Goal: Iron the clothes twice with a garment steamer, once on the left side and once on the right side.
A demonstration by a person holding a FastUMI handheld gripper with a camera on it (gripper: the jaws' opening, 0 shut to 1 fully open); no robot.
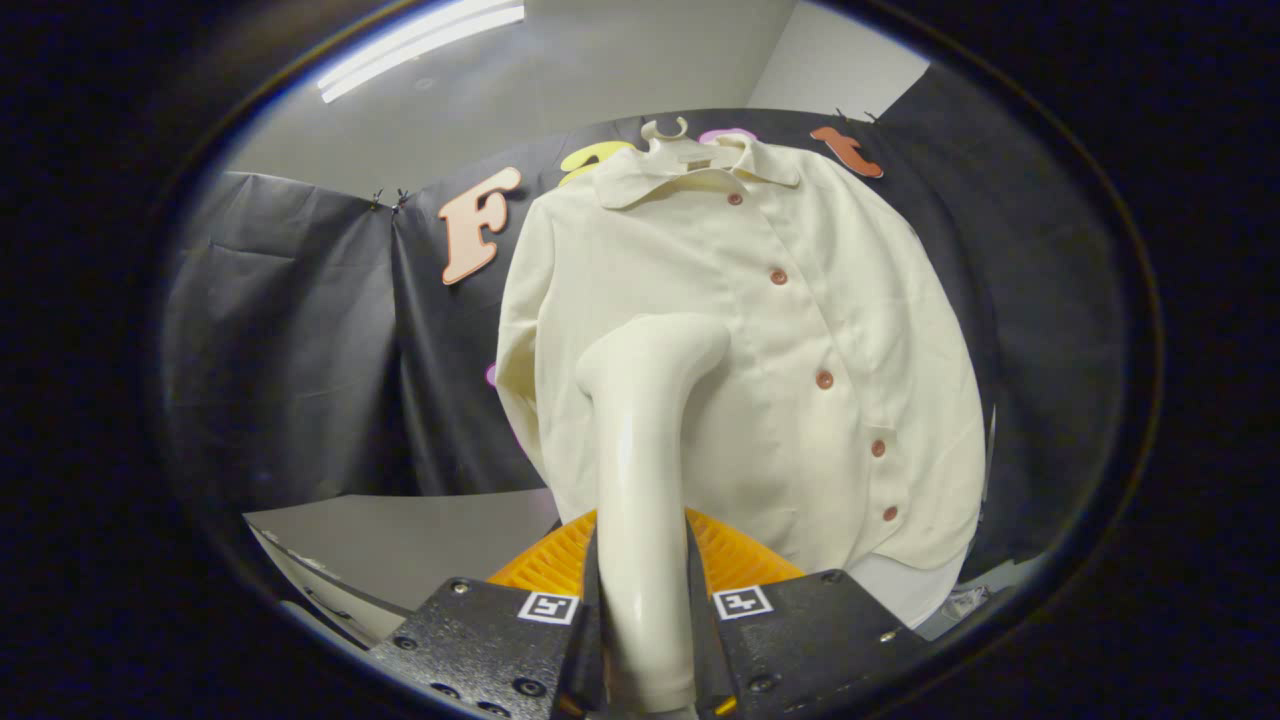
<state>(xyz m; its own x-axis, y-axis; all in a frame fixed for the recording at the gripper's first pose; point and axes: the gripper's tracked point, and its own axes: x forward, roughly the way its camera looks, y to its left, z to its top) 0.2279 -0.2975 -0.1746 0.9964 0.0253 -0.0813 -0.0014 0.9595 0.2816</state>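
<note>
A cream button-up shirt (790, 340) hangs on a pale hanger (668, 133) against the booth's black cloth wall. My gripper (645, 640) is shut on the handle of a cream garment steamer (645, 430). The handle rises straight up between my two fingers. Its bent head points at the shirt's left half, about halfway down, close to the fabric or touching it. A row of reddish buttons (823, 380) runs down the shirt to the right of the steamer head.
An orange ribbed piece (735, 560) lies just beyond my fingers, under the shirt's hem. A grey tabletop (400, 540) spreads to the left below the cloth wall. A ceiling light (420, 45) glows overhead.
</note>
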